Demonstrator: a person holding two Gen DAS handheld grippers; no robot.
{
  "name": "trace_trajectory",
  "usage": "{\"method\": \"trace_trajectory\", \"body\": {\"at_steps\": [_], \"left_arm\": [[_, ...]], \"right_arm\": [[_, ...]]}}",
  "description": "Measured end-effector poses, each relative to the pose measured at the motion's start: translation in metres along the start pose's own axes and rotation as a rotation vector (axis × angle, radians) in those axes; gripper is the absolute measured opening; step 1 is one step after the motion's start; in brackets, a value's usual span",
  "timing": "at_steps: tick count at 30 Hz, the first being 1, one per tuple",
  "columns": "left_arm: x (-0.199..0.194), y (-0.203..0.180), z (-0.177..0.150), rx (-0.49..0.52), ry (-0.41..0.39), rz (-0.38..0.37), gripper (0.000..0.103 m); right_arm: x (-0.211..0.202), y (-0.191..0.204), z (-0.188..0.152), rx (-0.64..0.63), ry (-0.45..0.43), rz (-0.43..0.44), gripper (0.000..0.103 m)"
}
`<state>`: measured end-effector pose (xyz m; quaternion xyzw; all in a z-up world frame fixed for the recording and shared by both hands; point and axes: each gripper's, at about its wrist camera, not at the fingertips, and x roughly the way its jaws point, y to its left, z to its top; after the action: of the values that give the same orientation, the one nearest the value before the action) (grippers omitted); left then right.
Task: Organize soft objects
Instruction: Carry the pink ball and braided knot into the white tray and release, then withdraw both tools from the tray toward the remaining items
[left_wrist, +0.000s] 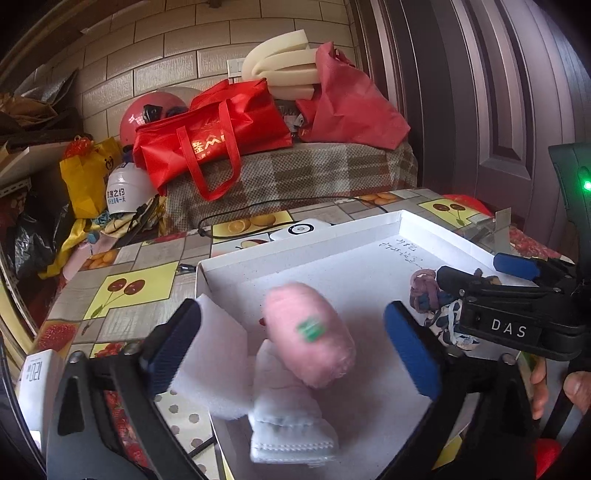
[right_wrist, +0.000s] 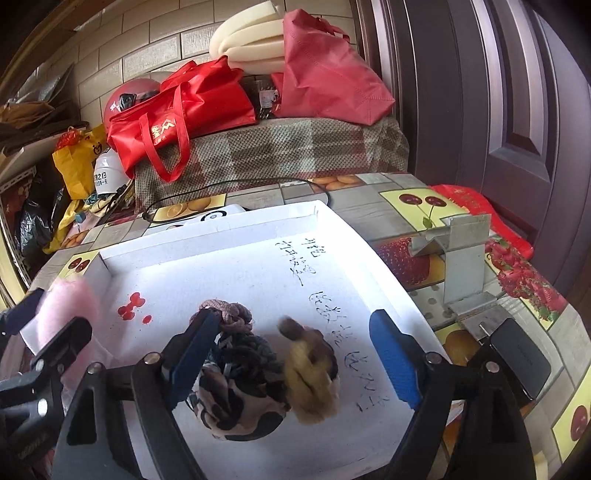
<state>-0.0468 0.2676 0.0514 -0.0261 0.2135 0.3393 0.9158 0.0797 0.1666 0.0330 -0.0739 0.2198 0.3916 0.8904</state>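
Observation:
A shallow white box (left_wrist: 295, 251) lies on the fruit-print table. In the left wrist view a pink plush roll (left_wrist: 308, 332) sits between the open fingers of my left gripper (left_wrist: 291, 339), blurred, over a white folded cloth (left_wrist: 288, 424) and a white fluffy pad (left_wrist: 214, 369). My right gripper (right_wrist: 295, 358) is open over the box (right_wrist: 207, 273); between its fingers lie a patterned fabric bundle (right_wrist: 240, 398) with a braided cord (right_wrist: 229, 314) and a blurred yellow-brown plush (right_wrist: 312, 376). The pink roll (right_wrist: 70, 306) shows at the left there.
A metal bracket (right_wrist: 458, 258) and a dark phone (right_wrist: 517, 354) lie on the table to the right of the box. Red bags (left_wrist: 210, 136), foam (left_wrist: 280, 70) and helmets (left_wrist: 125, 188) are piled behind. A black cable (left_wrist: 258, 210) and a white device (left_wrist: 303, 229) lie beyond the box.

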Motion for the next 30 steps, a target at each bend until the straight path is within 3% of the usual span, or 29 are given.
{"method": "trace_trajectory", "body": {"at_steps": [2,5,18,25,30], "left_arm": [[-0.002,-0.002,0.000,0.008,-0.012,0.012,0.103],[-0.003,-0.002,0.000,0.011,-0.018,0.020,0.103],[-0.019,0.014,-0.001,-0.075,-0.097,0.018,0.103],[-0.021,0.016,-0.002,-0.093,-0.090,0.058,0.103],[-0.028,0.018,-0.006,-0.112,-0.082,0.062,0.103]], "right_arm": [[-0.002,0.003,0.000,-0.015,-0.012,-0.010,0.089],[-0.004,0.005,0.000,-0.027,-0.030,-0.017,0.103],[-0.018,0.004,-0.003,-0.024,-0.110,-0.017,0.103],[-0.034,0.004,-0.006,-0.022,-0.198,-0.024,0.103],[-0.038,0.001,-0.008,-0.022,-0.195,-0.028,0.103]]}}
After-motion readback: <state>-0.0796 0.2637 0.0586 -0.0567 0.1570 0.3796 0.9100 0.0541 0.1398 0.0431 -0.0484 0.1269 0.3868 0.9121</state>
